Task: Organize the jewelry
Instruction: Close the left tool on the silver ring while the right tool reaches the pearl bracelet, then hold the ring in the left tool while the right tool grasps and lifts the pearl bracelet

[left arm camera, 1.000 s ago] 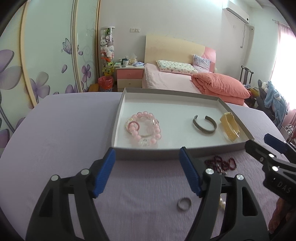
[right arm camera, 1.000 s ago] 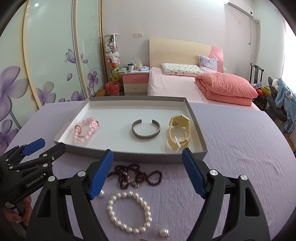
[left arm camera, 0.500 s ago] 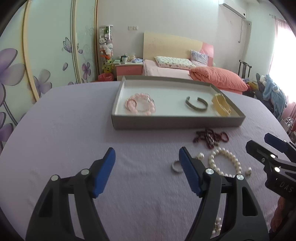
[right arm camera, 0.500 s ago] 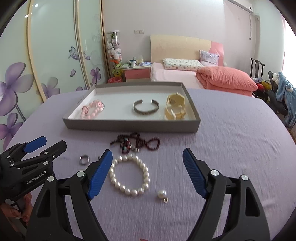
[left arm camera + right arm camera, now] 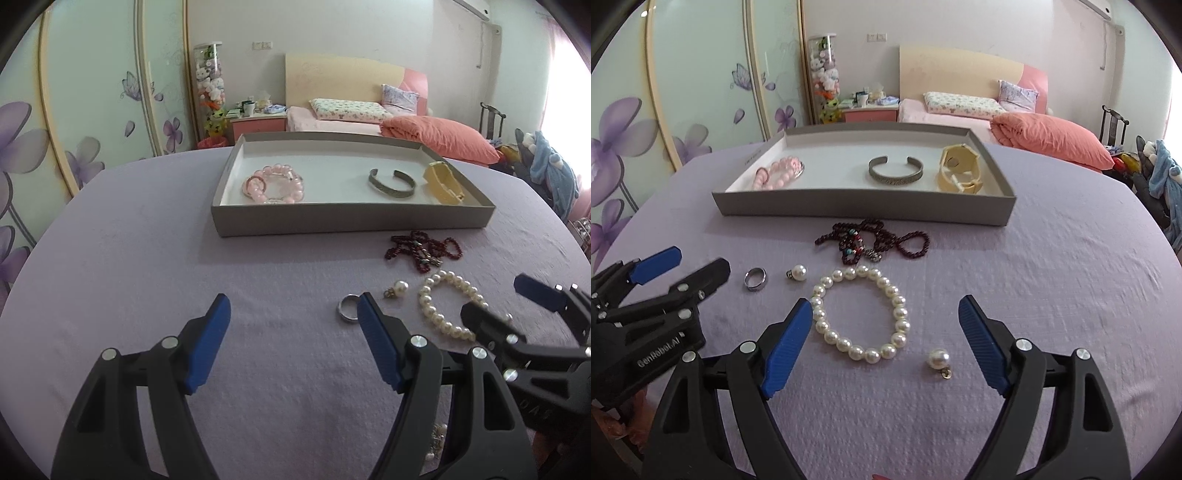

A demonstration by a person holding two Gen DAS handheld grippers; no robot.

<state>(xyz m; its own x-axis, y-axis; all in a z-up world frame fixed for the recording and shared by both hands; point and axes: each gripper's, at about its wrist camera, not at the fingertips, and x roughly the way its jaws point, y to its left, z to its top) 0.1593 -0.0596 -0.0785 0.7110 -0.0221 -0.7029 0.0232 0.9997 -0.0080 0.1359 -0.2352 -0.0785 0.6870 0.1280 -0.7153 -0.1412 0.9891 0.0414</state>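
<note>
A grey tray (image 5: 864,212) (image 5: 351,223) holds a pink bead bracelet (image 5: 777,173), a silver cuff (image 5: 895,173) and a cream bangle (image 5: 960,171). In front of it on the purple cloth lie a dark red bead necklace (image 5: 875,242), a white pearl bracelet (image 5: 860,314), two loose pearl pendants (image 5: 798,273) (image 5: 939,360) and a silver ring (image 5: 755,278) (image 5: 347,312). My right gripper (image 5: 886,332) is open over the pearl bracelet. My left gripper (image 5: 293,325) is open and empty, with the ring beside its right fingertip.
The purple cloth-covered table (image 5: 129,240) curves off at left and right. Behind it are a pink bed (image 5: 997,114), a nightstand (image 5: 871,112) and floral wardrobe doors (image 5: 683,92). More pearl jewelry (image 5: 437,441) shows under the left gripper's right finger.
Both grippers have drawn back from the tray toward me. The loose jewelry on the cloth now lies between and before the fingers. Nothing was picked up.
</note>
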